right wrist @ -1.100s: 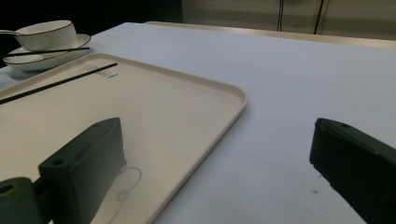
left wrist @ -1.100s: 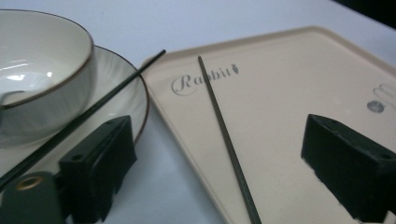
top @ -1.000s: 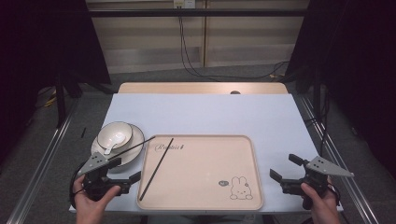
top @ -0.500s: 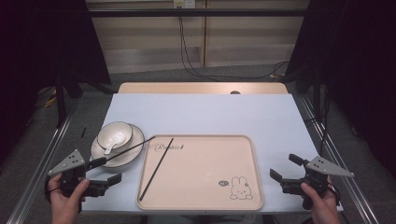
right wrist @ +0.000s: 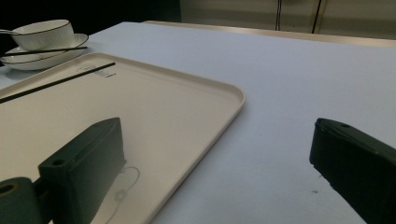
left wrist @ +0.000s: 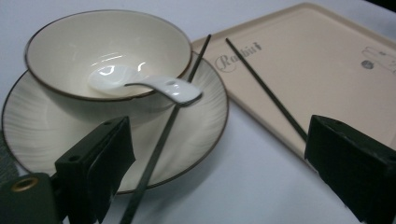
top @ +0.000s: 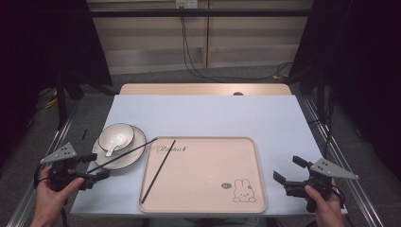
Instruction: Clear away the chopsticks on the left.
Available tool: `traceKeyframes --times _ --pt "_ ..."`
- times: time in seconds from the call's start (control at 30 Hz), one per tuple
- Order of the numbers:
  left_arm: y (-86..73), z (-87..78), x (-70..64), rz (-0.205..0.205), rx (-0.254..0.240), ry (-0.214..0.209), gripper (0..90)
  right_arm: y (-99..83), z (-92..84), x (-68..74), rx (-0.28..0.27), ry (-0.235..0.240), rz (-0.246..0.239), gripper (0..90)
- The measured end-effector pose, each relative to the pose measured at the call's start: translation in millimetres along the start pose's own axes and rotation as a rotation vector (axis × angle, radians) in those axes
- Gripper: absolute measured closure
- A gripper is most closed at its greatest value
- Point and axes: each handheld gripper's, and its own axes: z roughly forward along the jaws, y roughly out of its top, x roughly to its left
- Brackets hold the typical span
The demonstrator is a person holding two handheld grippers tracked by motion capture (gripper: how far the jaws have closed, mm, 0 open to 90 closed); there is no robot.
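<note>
left gripper [top: 97, 166]: jaws apart | chopstick [left wrist: 161, 140] lies between them, long axis running away over plate [left wrist: 205, 121] | right gripper [top: 287, 172]: apart, far off

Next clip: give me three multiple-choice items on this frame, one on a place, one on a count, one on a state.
1. Where does the spoon lie?
A. in the bowl
B. on the tray
C. on the bare table

2. How many chopsticks are there?
A. one
B. two
C. four

3. How does the left gripper stand?
A. shut on a chopstick
B. open
C. shut on the spoon

Key: 1 A, the spoon's scoop sits inside the bowl, its handle over the rim. 2 B, one chopstick lies across the plate, the other chopstick on the tray. 3 B, its jaws are wide apart.
</note>
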Motion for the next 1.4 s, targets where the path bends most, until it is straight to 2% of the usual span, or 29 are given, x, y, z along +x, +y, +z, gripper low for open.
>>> traceKeyframes --times 0.1,0.17,0.2,0.23,0.27,0.33,0.37,0.47,0.53,0.7,0.87,0.9,0.97,1.1,1.13,1.27,1.33,1.4 --pt "-3.0 3.6 12.1 -0.005 0.016 -0.001 7.9 -0.1 0.3 -0.5 -0.001 -0.001 -0.003 3.0" --pt "-4.0 6.8 17.7 0.012 0.034 0.025 7.9 0.1 0.4 0.1 0.003 0.000 0.001 3.0" --pt "-4.0 6.8 17.7 0.012 0.034 0.025 7.9 0.0 0.5 -0.1 0.002 0.001 -0.003 3.0" --pt "-5.3 11.2 22.2 0.004 0.062 0.034 8.1 -0.1 0.6 0.0 0.000 0.000 -0.002 3.0" --pt "-5.2 13.4 24.9 0.014 0.081 0.043 8.1 0.0 0.4 -0.1 0.001 0.003 -0.003 3.0" --pt "-5.4 16.2 26.4 0.015 0.086 0.048 8.9 -0.1 0.6 -0.1 0.001 0.001 -0.002 3.1" --pt "-5.0 19.6 29.8 0.044 0.092 0.057 11.9 -0.1 0.6 -0.2 0.001 0.001 -0.002 3.1" --pt "-3.7 26.6 34.1 0.040 0.120 0.055 22.1 -0.1 0.5 -0.1 0.002 0.002 -0.001 3.2" --pt "-2.8 30.9 35.5 0.060 0.142 0.048 29.3 -0.2 0.6 -0.3 0.002 0.001 -0.002 3.2" --pt "-0.9 39.2 36.4 0.075 0.193 0.030 44.6 -0.3 0.7 -0.5 0.004 0.005 -0.001 3.3" --pt "-2.2 41.1 36.3 0.085 0.195 0.037 58.0 -0.4 0.7 -0.7 0.005 0.004 -0.001 3.2" --pt "-1.6 43.0 35.5 0.103 0.214 0.033 60.5 -0.4 1.0 -0.9 0.002 0.003 -0.002 3.2" --pt "-0.8 46.3 34.1 0.113 0.218 0.015 64.0 -0.3 1.1 -0.9 0.001 0.003 -0.001 3.3" --pt "2.8 52.3 31.4 0.155 0.241 0.014 73.1 -0.4 1.3 -0.9 0.001 0.004 -0.002 3.3" --pt "2.8 52.3 31.4 0.155 0.241 0.014 76.0 -0.4 1.3 -0.9 0.001 0.004 -0.002 3.3" --pt "3.8 55.2 29.4 0.147 0.247 -0.010 81.4 -0.6 1.0 -1.2 0.003 0.000 -0.002 3.3" --pt "3.4 55.4 27.2 0.160 0.251 -0.032 84.6 -0.5 1.0 -1.0 0.002 0.005 -0.002 3.2" --pt "3.0 54.7 24.4 0.174 0.247 -0.018 85.3 -0.5 1.0 -1.0 0.002 0.004 -0.004 3.3"
